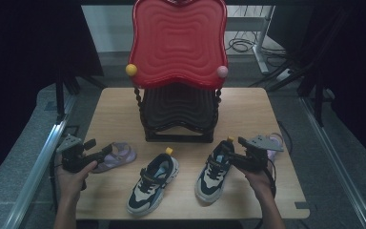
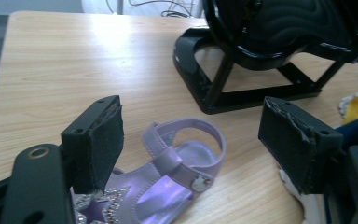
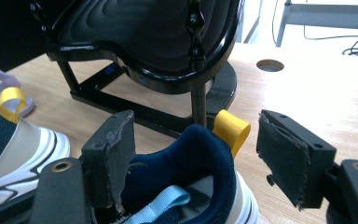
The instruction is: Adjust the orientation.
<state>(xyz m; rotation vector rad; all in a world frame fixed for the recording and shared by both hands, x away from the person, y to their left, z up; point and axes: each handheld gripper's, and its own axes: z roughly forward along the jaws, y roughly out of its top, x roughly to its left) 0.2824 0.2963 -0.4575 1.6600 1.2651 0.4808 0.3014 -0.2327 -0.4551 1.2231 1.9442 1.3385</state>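
My left gripper [image 1: 106,151] stands released over the purple sandal [image 1: 116,155] lying in front and left of the black rack [image 1: 178,117], while my right gripper [image 1: 225,151] gapes wide around the heel of the right sneaker [image 1: 215,171] before that rack.

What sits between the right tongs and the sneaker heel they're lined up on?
Nothing visible. The right tongs stand open, straddling the right sneaker heel, pads apart from it on both sides; the yellow pull loop sits behind.
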